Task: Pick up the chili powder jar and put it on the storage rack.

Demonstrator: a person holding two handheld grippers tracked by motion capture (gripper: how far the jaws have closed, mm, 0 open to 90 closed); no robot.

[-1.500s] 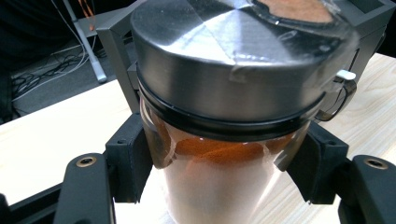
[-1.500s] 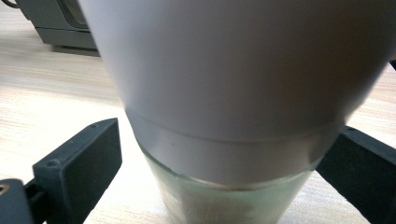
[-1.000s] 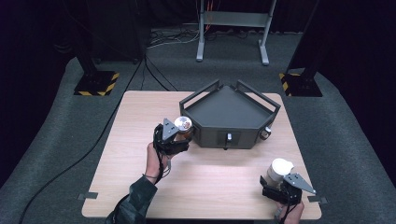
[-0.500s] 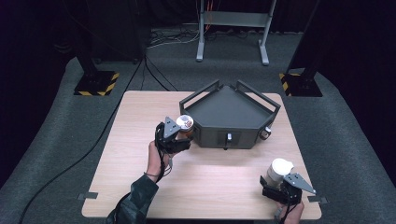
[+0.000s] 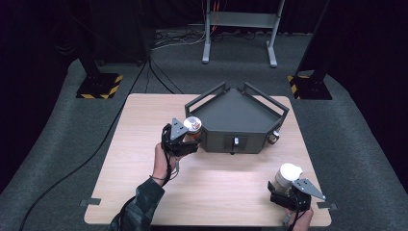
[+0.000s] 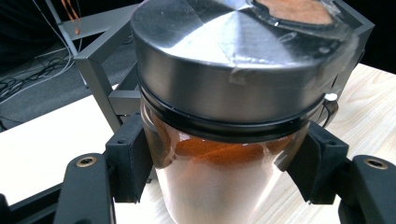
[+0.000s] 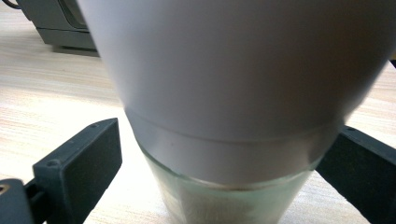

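Right claw (image 5: 287,188): lower right of the high view, near desk edge; jaws either side of the white-lidded jar (image 5: 287,175). In the right gripper view, left pad stands visibly off the glass, right pad close at the frame edge; contact not confirmed, so whether clamped or merely apart around the jar cannot be told.
White-lidded jar: upright on the desk (image 5: 144,183), pale contents in a clear lower body (image 7: 224,205). Likely parked here, awaiting its turn.
Left claw (image 5: 188,135): centre left of the high view, at the front-left corner of the tray; clamped on the metal-lidded jar (image 5: 192,126), both pads (image 6: 130,158) pressed to the glass just under the lid.
Metal-lidded jar: held upright, orange-red powder inside (image 6: 215,154), clear film taped over the lid top. Grip below the lid rim judged deliberate: rim stops slippage, lid stays free.
Tray (image 5: 240,113): dark, angular, railed stand at the far centre of the desk, knob (image 5: 235,143) on its front face. Jar position beside it suggests loading onto, or lifting off, the stand.
Hidden: jar bases cut off in both gripper views; whether the metal-lidded jar rests on the desk or hangs clear not determinable.
Unclear: small round item (image 5: 273,137) at the tray's right front corner, too small to identify.
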